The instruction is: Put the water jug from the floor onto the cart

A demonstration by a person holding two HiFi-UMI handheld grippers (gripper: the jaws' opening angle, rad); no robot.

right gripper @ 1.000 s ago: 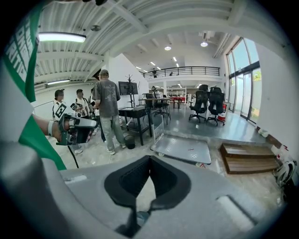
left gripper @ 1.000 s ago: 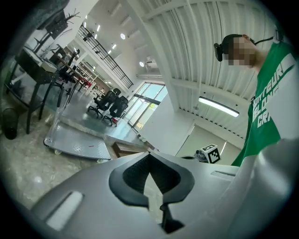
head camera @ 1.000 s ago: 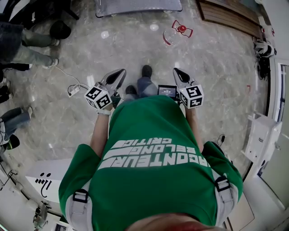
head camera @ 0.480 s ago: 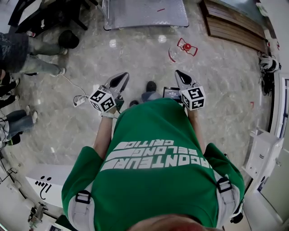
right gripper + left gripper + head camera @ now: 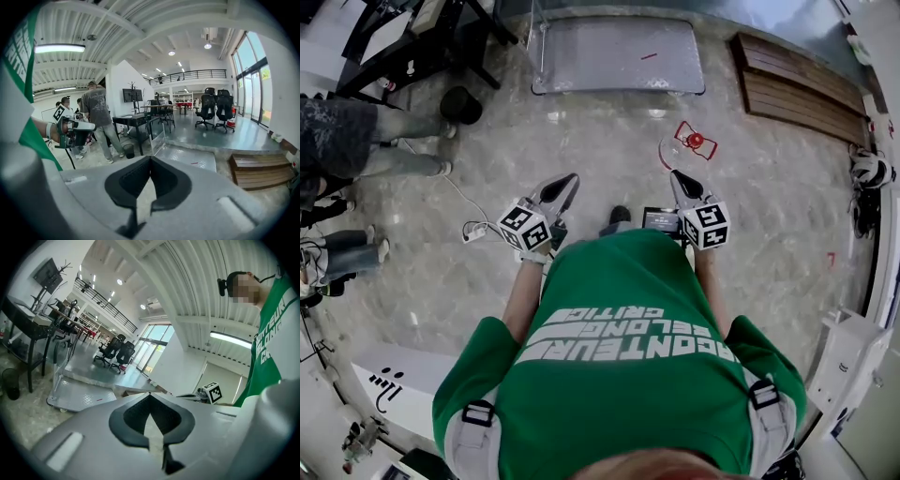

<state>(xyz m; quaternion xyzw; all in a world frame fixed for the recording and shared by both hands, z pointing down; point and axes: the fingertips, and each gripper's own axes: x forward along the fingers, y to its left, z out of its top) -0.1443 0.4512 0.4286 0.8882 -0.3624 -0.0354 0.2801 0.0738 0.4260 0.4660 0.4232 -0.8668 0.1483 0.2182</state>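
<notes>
While bystanders [image 5: 356, 150] stand aside, jug [image 5: 682, 147] (red-capped) fronts cart [image 5: 619, 56]

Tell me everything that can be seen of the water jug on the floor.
The water jug looks like clear plastic, with a red cap and a thin red carrying handle around it. It rests on the pale marbled floor, between the grey cart and the person, slightly ahead of the right tool, which does not touch it. From above I cannot tell whether it stands upright or holds water.
</notes>
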